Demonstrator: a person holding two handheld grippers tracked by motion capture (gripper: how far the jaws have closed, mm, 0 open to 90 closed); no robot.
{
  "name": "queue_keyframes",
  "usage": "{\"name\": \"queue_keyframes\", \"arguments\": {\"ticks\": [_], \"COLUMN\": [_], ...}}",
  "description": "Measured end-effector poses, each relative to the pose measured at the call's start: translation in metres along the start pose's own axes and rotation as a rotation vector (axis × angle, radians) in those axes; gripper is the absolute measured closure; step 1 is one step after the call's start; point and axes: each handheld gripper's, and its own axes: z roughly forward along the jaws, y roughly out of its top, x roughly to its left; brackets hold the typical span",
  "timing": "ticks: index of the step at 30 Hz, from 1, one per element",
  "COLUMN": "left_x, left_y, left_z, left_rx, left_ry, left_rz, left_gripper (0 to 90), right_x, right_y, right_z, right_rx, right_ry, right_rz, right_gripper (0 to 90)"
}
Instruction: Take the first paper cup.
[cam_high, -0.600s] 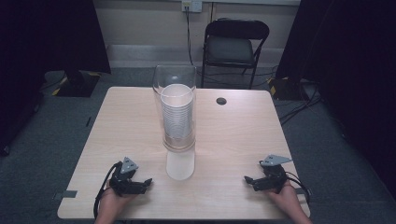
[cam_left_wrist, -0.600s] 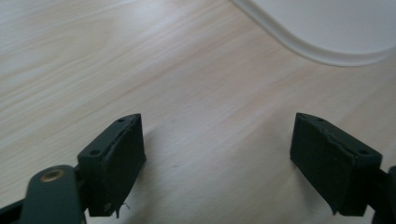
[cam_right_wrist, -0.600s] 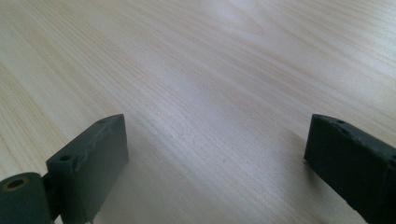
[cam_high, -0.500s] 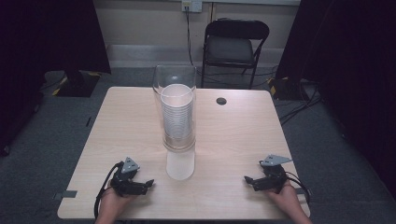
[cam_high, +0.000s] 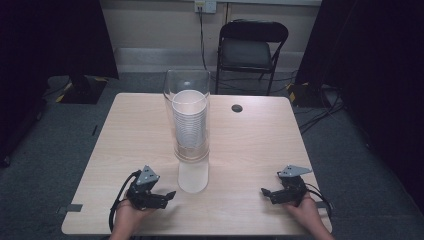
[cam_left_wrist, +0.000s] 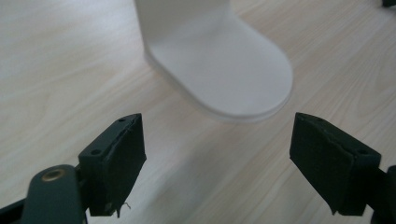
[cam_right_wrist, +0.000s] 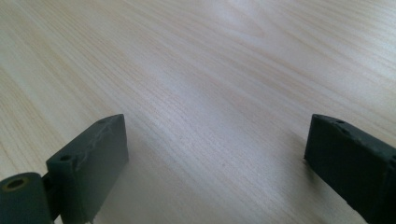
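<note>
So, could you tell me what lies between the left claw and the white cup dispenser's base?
Only bare light wooden tabletop, seen in the left gripper view.

You get a dim room and an evenly lit table (cam_high: 125, 135); the white base (cam_left_wrist: 224, 70) blurs close up, and a soft sheen whitens the wood.

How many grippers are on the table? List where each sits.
2. The left gripper rests near the front edge, beside the white dispenser base. The right gripper rests near the front right corner. Both stand open.
</note>
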Motion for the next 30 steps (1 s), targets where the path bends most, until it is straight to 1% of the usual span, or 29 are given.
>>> {"name": "queue_keyframes", "arguments": {"ticks": [1,2,4,8,9,11,12,13,14,15,16,17,21,22,23,25,26,28,30], "left_x": [-0.002,-0.005,-0.010,-0.019,-0.020,-0.022,-0.023,-0.023,-0.025,-0.025,-0.026,-0.026,-0.026,-0.025,-0.025,-0.023,-0.022,-0.021,-0.021], "left_y": [0.004,0.007,0.014,0.030,0.032,0.039,0.042,0.045,0.048,0.051,0.055,0.057,0.064,0.065,0.066,0.068,0.069,0.070,0.071], "left_z": [0.000,0.002,0.004,0.009,0.009,0.010,0.011,0.011,0.012,0.012,0.013,0.014,0.015,0.014,0.015,0.015,0.015,0.017,0.018], "left_rx": [-0.009,-0.027,-0.052,-0.106,-0.114,-0.149,-0.161,-0.167,-0.182,-0.194,-0.204,-0.212,-0.261,-0.265,-0.283,-0.301,-0.295,-0.321,-0.342], "left_ry": [0.000,-0.007,-0.017,-0.017,-0.020,-0.013,-0.011,-0.005,0.004,0.007,0.012,0.023,0.039,0.040,0.041,0.045,0.050,0.038,0.037], "left_rz": [0.007,-0.004,-0.007,0.020,0.013,0.008,0.004,0.009,0.003,0.012,0.000,0.006,-0.022,-0.017,-0.024,-0.033,-0.039,-0.057,-0.065], "left_gripper": [17.8,17.9,18.0,18.4,18.4,18.8,19.5,20.1,20.1,20.1,20.2,20.5,21.6,22.9,24.3,25.5,25.9,26.7,26.9], "right_x": [0.000,0.000,0.000,0.000,0.000,0.000,0.000,0.000,0.000,0.000,0.000,0.000,0.000,0.000,0.000,0.000,0.000,0.000,0.000], "right_y": [0.000,0.000,0.000,0.000,0.000,0.000,0.000,0.000,0.000,0.000,0.000,0.000,0.000,0.000,0.000,0.000,0.000,0.000,0.000], "right_z": [0.000,0.000,0.001,0.001,0.001,0.001,0.001,0.001,0.001,0.001,0.001,0.001,0.000,0.000,0.001,0.001,0.001,0.000,0.000], "right_rx": [0.001,0.000,-0.001,0.000,0.000,0.000,0.000,0.000,-0.001,0.000,0.000,0.000,0.000,0.000,0.000,0.000,0.000,0.000,0.000], "right_ry": [0.000,0.002,0.003,0.003,0.003,0.003,0.003,0.003,0.003,0.003,0.003,0.003,0.004,0.004,0.003,0.003,0.003,0.004,0.003], "right_rz": [-0.001,-0.001,-0.002,-0.003,-0.003,-0.003,-0.003,-0.003,-0.003,-0.003,-0.003,-0.004,-0.004,-0.005,-0.004,-0.004,-0.003,-0.004,-0.003], "right_gripper": [5.6,5.6,5.6,5.6,5.5,5.6,5.6,5.6,5.6,5.6,5.6,5.6,5.6,5.6,5.5,5.6,5.6,5.6,5.6]}}
